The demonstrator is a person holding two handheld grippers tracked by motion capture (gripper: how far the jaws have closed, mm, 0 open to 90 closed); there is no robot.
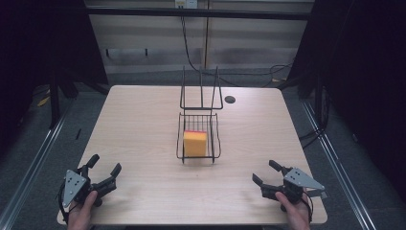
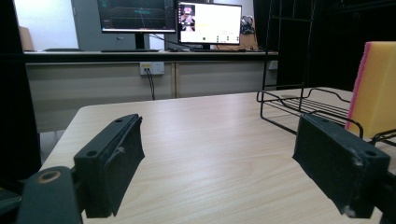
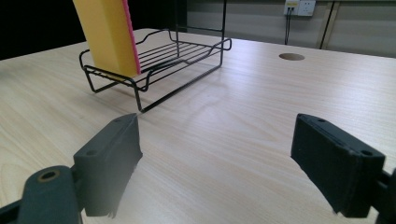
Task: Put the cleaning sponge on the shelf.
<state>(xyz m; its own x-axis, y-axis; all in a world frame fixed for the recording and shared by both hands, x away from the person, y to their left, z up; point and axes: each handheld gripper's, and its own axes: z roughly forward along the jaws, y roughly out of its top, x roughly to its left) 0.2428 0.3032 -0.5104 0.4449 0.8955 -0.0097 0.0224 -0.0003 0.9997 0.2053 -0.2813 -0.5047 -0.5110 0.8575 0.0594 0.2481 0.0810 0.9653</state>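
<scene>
Both sets of jaws stand wide apart with nothing between them. The left gripper [image 1: 101,178] rests at the 7 o'clock corner of the table [image 1: 139,124]; the right gripper [image 1: 268,178] rests at the 5 o'clock corner. Both point inward toward the table centre.

The sponge [image 1: 195,143] stands upright on its edge at the near end of the black wire rack [image 1: 216,139], at the table centre. It is yellow foam with a pink scouring layer on its far face. Judgement: the sponge is light, soft and compressible, not slippery and not fragile. Grip it across the two broad faces, near the top edge, which rises clear above the rack rim. Moderate closing force should suffice; excess force only deforms the foam.

Obstructions: the low front rim of the rack lies between each gripper and the lower half of the sponge. The tall wire back frame [image 1: 201,88] rises at 12 o'clock behind it. A low approach risks catching a jaw on the wires and dragging the light rack. A cable hole [image 1: 230,99] sits in the tabletop at 1 o'clock, well apart.
</scene>
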